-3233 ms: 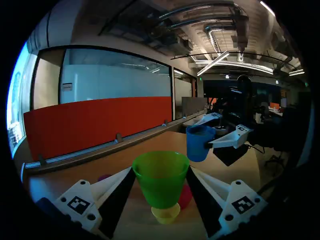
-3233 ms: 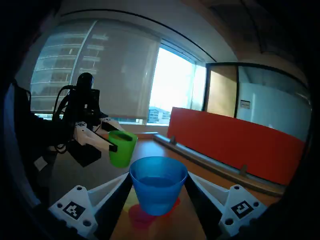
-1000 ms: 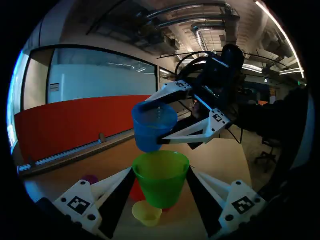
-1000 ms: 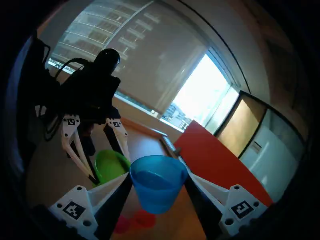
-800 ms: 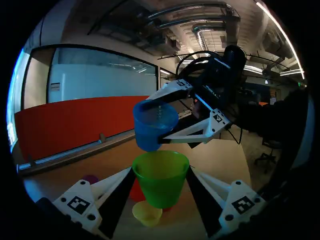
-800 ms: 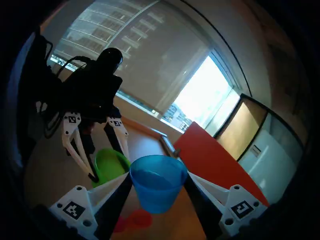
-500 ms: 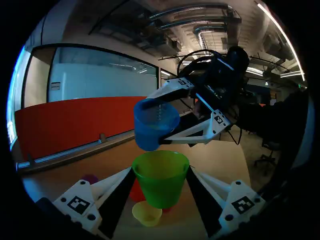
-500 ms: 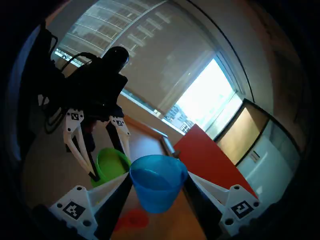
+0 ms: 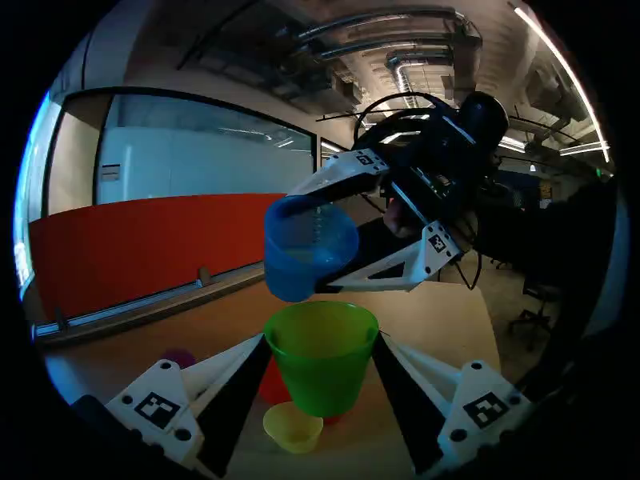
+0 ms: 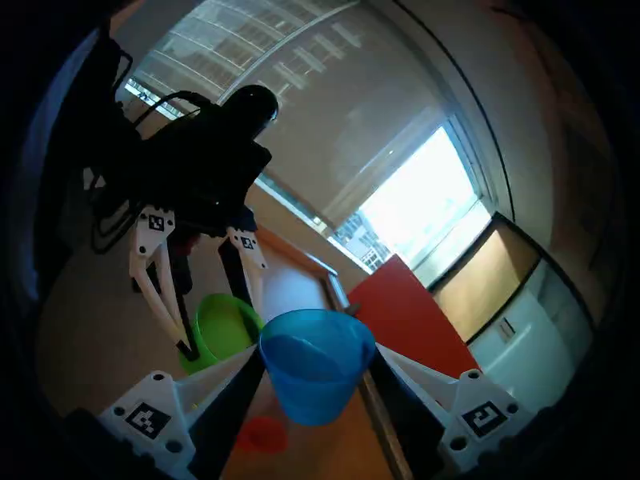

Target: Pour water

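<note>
Water-filled blue cup (image 10: 317,365) tilted above green cup (image 9: 322,354)

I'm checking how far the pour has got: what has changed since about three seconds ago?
The right tongs carried the translucent blue plastic cup from upright off to the side to just above the green plastic cup and tipped it toward that cup's mouth. The blue cup still holds water. The left tongs keep the green cup upright, where it was. Both grips are unchanged.
</note>
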